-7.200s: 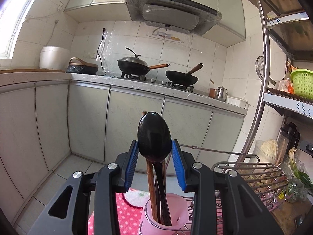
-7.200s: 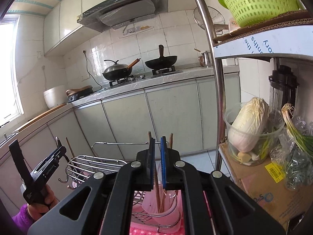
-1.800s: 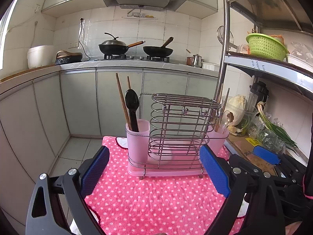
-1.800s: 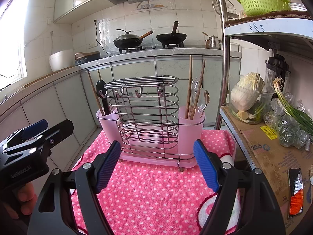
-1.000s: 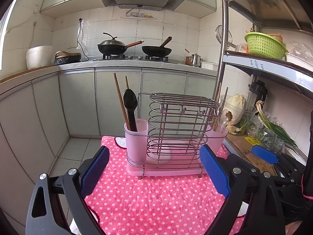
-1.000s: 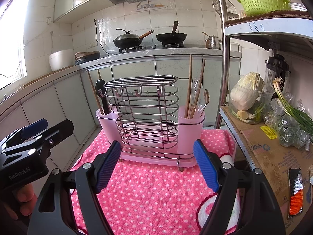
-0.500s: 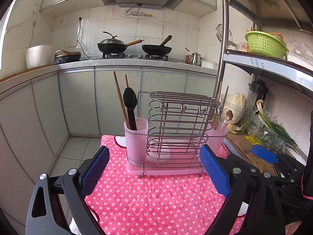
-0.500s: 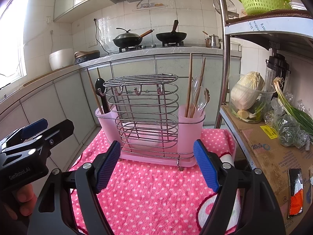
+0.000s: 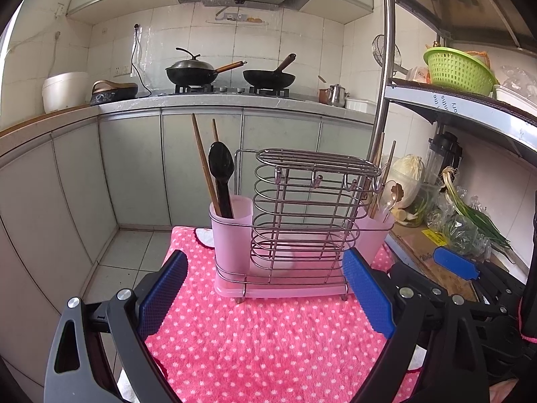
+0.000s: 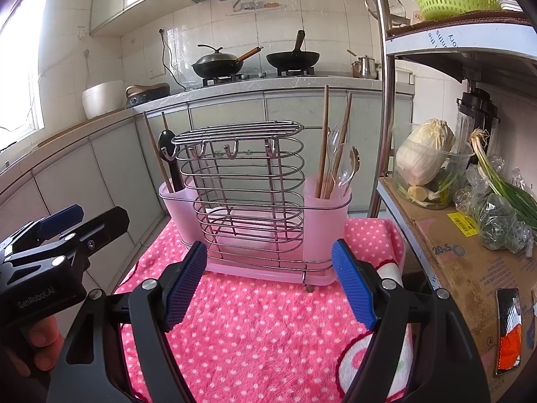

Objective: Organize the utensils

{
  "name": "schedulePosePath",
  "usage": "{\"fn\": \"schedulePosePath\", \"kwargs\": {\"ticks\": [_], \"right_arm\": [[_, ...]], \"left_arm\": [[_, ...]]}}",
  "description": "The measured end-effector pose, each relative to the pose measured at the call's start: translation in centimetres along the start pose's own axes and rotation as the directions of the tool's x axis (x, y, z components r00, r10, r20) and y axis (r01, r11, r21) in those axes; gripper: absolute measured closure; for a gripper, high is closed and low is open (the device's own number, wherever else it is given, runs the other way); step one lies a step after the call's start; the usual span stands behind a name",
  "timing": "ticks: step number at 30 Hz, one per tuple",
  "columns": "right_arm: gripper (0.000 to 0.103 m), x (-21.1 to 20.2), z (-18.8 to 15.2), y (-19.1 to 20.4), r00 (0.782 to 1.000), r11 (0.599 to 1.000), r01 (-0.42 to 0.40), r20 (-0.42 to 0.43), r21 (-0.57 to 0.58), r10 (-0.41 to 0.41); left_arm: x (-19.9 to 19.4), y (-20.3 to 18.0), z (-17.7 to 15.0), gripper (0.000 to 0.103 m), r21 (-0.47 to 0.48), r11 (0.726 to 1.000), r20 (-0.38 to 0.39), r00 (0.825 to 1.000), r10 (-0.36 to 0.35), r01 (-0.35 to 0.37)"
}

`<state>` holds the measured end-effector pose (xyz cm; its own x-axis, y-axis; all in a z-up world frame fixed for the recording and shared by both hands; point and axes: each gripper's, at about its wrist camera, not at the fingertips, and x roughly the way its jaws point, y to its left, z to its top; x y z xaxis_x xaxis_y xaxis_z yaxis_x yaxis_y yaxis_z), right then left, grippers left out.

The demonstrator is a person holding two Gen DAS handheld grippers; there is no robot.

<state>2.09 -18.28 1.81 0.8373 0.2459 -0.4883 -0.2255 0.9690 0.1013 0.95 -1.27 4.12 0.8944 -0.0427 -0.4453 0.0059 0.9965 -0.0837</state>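
Both claws empty, jaws wide: left claw (image 9: 265,297) and right claw (image 10: 270,282) hover over the pink dotted cloth (image 10: 268,336), near side of the utensil rack (image 10: 248,201). Utensils look sorted already: black spoon (image 9: 221,168) and chopsticks in the left pink cup (image 9: 231,231), chopsticks and clear spoons (image 10: 340,164) in the right cup (image 10: 327,221). Risk: the tall utensils lean past the rims, so a careless reach could clip them or tip the light rack on the soft cloth. Right side is tight: shelf pole (image 10: 386,100), cardboard box (image 10: 463,262), cabbage tub (image 10: 426,168).

chopsticks' (image 10: 323,154) lower ends hidden in cup (image 10: 324,225)
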Motion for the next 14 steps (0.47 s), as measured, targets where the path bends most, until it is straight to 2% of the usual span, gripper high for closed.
{"fn": "schedulePosePath", "kwargs": {"ticks": [14], "right_arm": [[0.026, 1.7, -0.3, -1.0, 1.0, 1.0, 0.0, -0.032, 0.011, 0.0]], "left_arm": [[1.9, 0.0, -0.3, 0.011, 0.0, 1.0, -0.033, 0.999, 0.001, -0.001]]}}
